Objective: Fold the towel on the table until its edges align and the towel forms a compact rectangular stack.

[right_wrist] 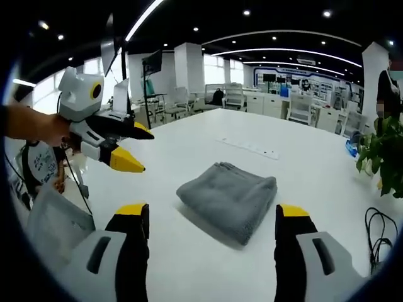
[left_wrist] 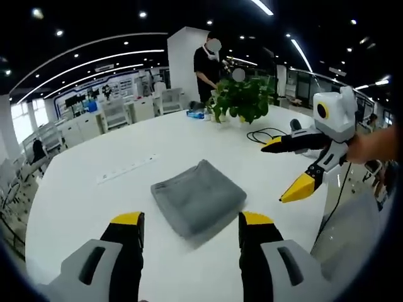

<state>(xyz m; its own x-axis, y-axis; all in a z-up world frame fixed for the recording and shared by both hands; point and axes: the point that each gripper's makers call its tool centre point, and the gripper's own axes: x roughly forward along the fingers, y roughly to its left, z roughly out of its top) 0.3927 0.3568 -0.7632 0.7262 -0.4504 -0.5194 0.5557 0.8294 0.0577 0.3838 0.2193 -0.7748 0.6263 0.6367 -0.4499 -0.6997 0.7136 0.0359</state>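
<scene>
My towel is plain grey with no pattern, lying on a white table. My left gripper and my right gripper are both black and pale grey with yellow tips. The potted plant has green leaves, the cable beside it is black, and a person behind wears black.

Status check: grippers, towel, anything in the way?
Left gripper open, right gripper open, both off the cloth. Folded grey terry towel lies compact on white table. Nothing obstructing.
</scene>
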